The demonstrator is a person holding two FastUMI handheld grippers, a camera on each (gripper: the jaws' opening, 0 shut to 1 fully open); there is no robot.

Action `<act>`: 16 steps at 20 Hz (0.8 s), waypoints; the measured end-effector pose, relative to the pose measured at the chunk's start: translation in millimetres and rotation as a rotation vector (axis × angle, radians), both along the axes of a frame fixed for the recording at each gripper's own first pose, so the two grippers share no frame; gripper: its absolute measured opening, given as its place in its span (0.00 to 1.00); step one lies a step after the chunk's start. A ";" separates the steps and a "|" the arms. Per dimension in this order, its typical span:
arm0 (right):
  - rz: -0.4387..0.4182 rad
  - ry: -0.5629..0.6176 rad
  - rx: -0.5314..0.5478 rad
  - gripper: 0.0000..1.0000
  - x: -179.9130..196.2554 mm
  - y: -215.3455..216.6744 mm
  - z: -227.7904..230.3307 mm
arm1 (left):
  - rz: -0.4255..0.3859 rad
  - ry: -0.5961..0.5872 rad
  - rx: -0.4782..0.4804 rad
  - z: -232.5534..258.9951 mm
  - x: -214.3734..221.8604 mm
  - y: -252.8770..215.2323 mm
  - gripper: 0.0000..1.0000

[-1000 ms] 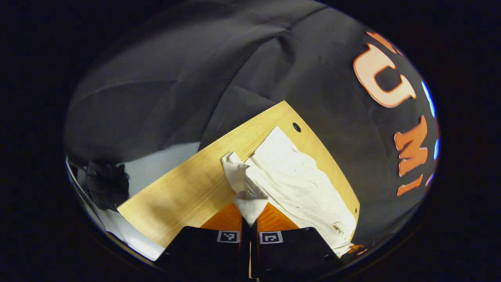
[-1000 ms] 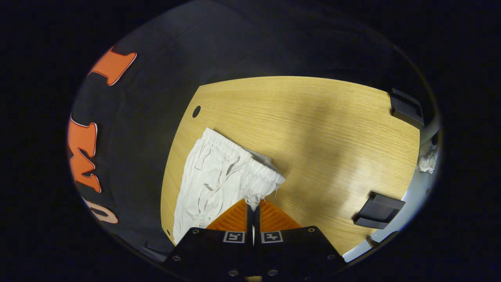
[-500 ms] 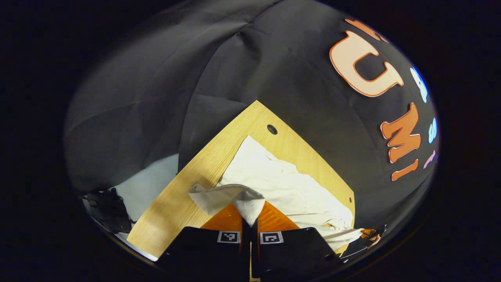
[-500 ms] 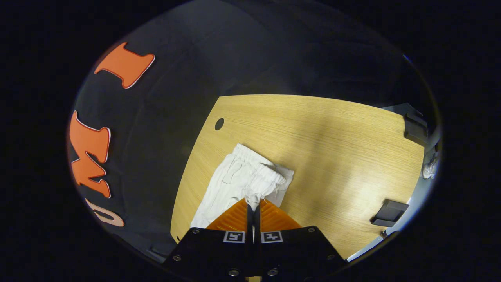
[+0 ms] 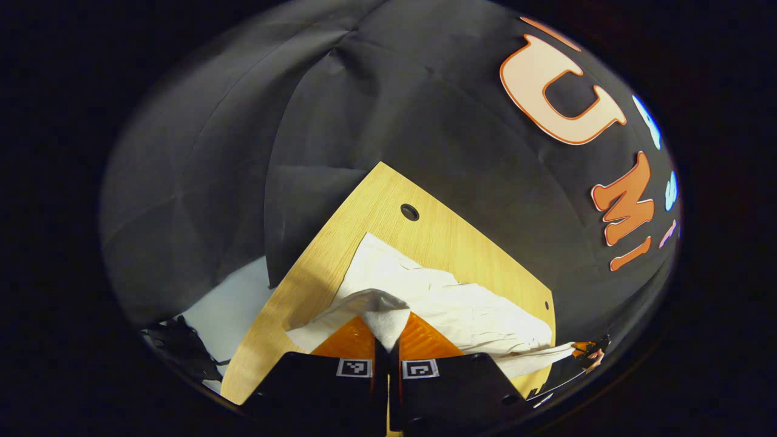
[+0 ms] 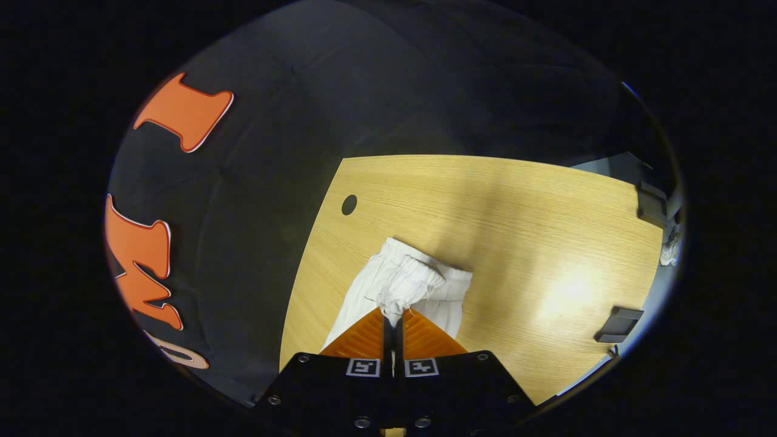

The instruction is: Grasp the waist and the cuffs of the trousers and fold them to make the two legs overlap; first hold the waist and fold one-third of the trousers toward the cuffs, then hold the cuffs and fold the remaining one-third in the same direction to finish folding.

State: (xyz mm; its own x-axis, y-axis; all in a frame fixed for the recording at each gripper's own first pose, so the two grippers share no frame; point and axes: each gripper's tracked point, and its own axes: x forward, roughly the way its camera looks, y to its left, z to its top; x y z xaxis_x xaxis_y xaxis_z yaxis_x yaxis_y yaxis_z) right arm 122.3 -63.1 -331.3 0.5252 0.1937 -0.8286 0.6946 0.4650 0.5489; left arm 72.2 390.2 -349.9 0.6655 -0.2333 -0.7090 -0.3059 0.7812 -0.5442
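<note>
Trousers [image 5: 449, 303]: white, thin woven cloth, creased and rumpled; in the right gripper view [image 6: 400, 285] the waist end shows a gathered elastic band with a few loose threads. They lie on the table close to its corner with the round hole, running along the edge beside the black cloth wall.

Left gripper [image 5: 387, 340]: jaws clenched on a fold of the white cloth. The pinched part rises from the table into a small peak right at the jaw tips, and a flap drapes from it down toward the table surface. In the same view the far end of the trousers is drawn out to a narrow point near the table's edge, where the other gripper [image 5: 590, 352] is seen small and partly cut off.

Right gripper [image 6: 393, 331]: jaws clenched on the gathered waistband, the cloth bunching directly ahead of the tips.

Table [image 6: 516, 218]: light wood-grain top, smooth, with a rounded corner and a dark round hole [image 6: 349, 204] near it. Two dark blocky fittings [image 6: 618, 323] sit at its far edge, well apart from the trousers.
</note>
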 end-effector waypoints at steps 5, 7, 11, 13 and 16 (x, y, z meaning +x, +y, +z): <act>0.047 0.010 0.027 0.01 46.3 14.9 -17.4 | 0.009 0.038 0.043 -3.7 35.7 1.6 0.05; 0.059 0.025 0.029 0.00 63.9 21.1 -29.7 | 0.014 0.078 0.047 -13.7 45.3 0.9 0.04; 0.092 0.066 0.026 0.00 102.0 35.8 -56.9 | -0.015 0.189 0.094 -50.4 65.0 -2.2 0.05; 0.090 0.078 0.039 0.00 118.9 43.1 -67.9 | -0.038 0.231 0.110 -62.0 74.1 -11.6 0.05; 0.094 0.089 0.061 0.01 120.5 45.4 -86.6 | -0.068 0.274 0.147 -69.8 83.4 -16.8 0.12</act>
State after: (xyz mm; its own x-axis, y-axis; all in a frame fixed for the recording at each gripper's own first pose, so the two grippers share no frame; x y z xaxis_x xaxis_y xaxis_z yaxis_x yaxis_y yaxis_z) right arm 242.7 -17.7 -417.9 0.4274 0.2901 -0.8563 0.6965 0.4982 0.5164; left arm 155.6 373.4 -419.7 0.4316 -0.1524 -0.8891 -0.3698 0.8691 -0.3284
